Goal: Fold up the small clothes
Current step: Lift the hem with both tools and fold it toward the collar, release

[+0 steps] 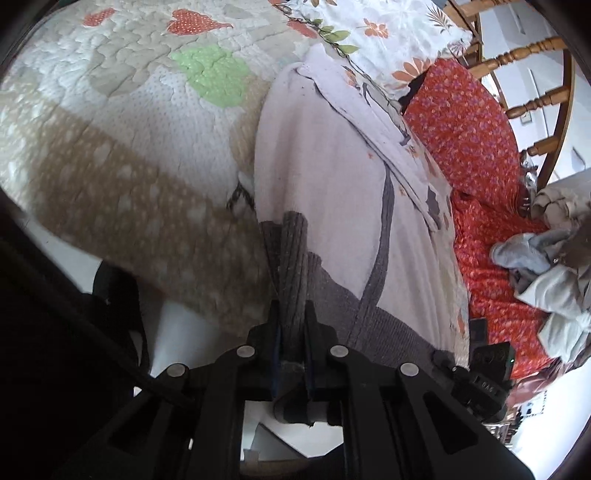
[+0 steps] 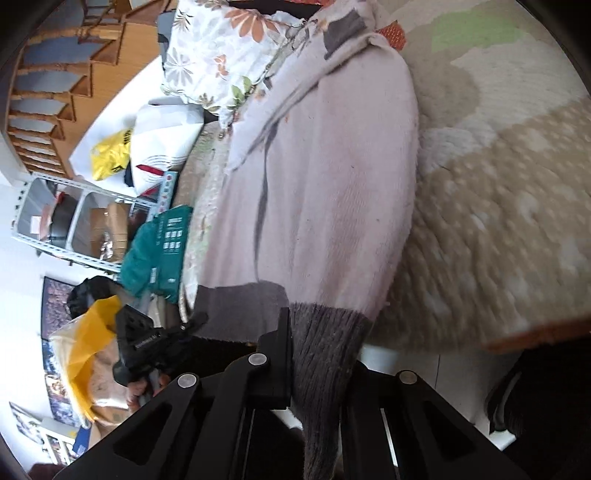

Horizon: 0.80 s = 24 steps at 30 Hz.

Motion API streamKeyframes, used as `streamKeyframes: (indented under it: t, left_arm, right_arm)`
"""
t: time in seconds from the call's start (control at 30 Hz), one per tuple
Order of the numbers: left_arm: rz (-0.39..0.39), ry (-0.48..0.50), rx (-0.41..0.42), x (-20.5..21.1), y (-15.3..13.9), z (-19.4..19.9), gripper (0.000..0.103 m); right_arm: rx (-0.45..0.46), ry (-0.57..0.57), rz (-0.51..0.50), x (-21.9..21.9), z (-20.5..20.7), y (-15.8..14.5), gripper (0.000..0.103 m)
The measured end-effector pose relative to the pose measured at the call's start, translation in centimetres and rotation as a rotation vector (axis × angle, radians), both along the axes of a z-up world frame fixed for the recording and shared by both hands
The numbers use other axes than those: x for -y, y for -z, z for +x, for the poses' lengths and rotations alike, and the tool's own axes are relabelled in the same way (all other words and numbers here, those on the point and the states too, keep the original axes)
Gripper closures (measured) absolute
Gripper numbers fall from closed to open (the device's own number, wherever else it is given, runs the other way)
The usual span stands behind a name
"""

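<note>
A pale pink knitted top [image 1: 325,166] with a grey ribbed hem [image 1: 293,251] lies stretched along the quilted bedspread [image 1: 110,129]. My left gripper [image 1: 293,314] is shut on a bunched fold of that grey hem, near the bed's edge. In the right wrist view the same top [image 2: 332,166] runs away from me, and my right gripper [image 2: 317,350] is shut on the hem's ribbed corner [image 2: 325,332], which hangs down between the fingers. The other gripper [image 2: 140,347] shows at the left, level with the hem. Part of the top's far end is folded over itself.
A floral pillow [image 1: 388,33] lies past the top. Beside it are a red flowered cloth [image 1: 472,147], a heap of crumpled clothes [image 1: 554,266] and wooden rails [image 1: 532,55]. Off the bed stand a metal shelf [image 2: 74,221], a teal bag [image 2: 159,243] and a yellow bag [image 2: 88,343].
</note>
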<state>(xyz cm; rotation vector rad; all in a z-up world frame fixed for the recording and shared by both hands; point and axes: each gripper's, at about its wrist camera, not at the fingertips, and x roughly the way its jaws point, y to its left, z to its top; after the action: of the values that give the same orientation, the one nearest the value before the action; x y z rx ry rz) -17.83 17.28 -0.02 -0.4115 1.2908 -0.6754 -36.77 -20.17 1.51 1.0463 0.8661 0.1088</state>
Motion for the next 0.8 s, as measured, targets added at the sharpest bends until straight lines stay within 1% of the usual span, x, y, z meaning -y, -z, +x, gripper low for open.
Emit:
streamKeyframes:
  t: [0.07,0.17,0.2,0.3,0.37,0.47,0.57,0.7,0.8]
  left_arm:
    - [0.008,-0.015,0.004,-0.2,0.1,0.1,0.094]
    - [0.001,-0.029,0.003,0.2,-0.2,1.3,0.094]
    - [-0.002,-0.028,0.013,0.5,-0.7,1.7,0.094]
    - [-0.001,-0.018,0.078,1.6,-2.6,3.6,0.094]
    - [-0.004,-0.015,0.125,2.9,-4.0,5.5,0.094]
    - [-0.003,-0.012,0.168,5.0,-5.4,8.5,0.094]
    - [0.003,-0.01,0.199,7.2,-6.4,11.9,0.094]
    - [0.008,-0.012,0.212,10.5,-6.9,16.3,0.094]
    - [0.03,-0.015,0.221,12.5,-6.8,19.1,0.094]
  right_arm:
    - [-0.012,-0.02,-0.028,-0.1,-0.4,0.0,0.098]
    - [-0.039,-0.033,-0.053,-0.1,0.4,0.1,0.098]
    - [-0.04,-0.034,-0.062,-0.3,0.8,-0.1,0.098]
    - [-0.02,-0.061,-0.142,-0.6,2.6,-2.2,0.098]
    - [0.003,-0.076,-0.203,-0.5,4.1,-4.2,0.098]
    - [0.035,-0.08,-0.296,0.5,6.9,-7.2,0.097]
    - [0.047,-0.065,-0.372,1.8,10.0,-9.4,0.097]
    - [0.038,-0.037,-0.415,3.9,14.3,-10.7,0.097]
    - [0.018,-0.02,-0.422,5.7,17.2,-10.6,0.097]
